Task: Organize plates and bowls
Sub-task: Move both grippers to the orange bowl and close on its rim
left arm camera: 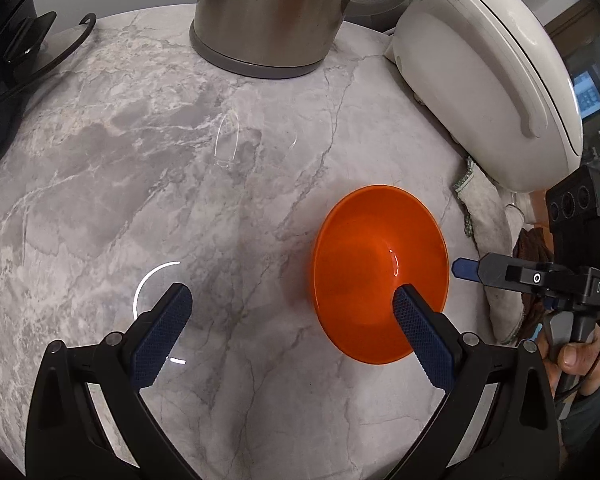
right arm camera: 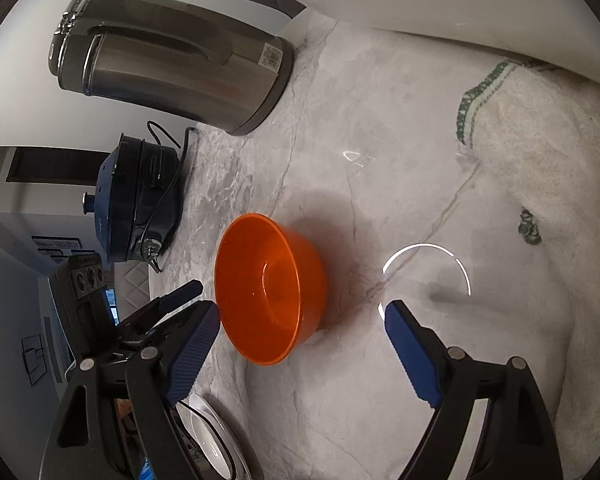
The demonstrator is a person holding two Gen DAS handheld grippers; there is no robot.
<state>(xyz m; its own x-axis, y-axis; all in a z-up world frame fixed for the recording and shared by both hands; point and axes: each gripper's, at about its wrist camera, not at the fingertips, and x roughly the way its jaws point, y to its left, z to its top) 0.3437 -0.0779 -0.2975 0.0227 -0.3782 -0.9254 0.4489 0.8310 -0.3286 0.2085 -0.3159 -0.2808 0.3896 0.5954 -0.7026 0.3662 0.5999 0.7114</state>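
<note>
An orange bowl (left arm camera: 380,272) stands upright and empty on the grey marble counter (left arm camera: 180,160). My left gripper (left arm camera: 292,300) is open above the counter, its right finger (left arm camera: 420,332) over the bowl's near rim. The right gripper (left arm camera: 466,269) shows at the bowl's right side in the left wrist view. In the right wrist view the bowl (right arm camera: 268,288) sits between the open fingers of my right gripper (right arm camera: 300,316), close to the left finger (right arm camera: 196,344). A white plate (right arm camera: 212,436) lies at the bottom left, partly hidden behind that finger.
A steel kettle (left arm camera: 268,16) stands at the back of the counter. A white appliance (left arm camera: 488,80) and a white cloth (right arm camera: 540,200) lie right of the bowl. A dark blue appliance with a cord (right arm camera: 140,204) stands left of the kettle.
</note>
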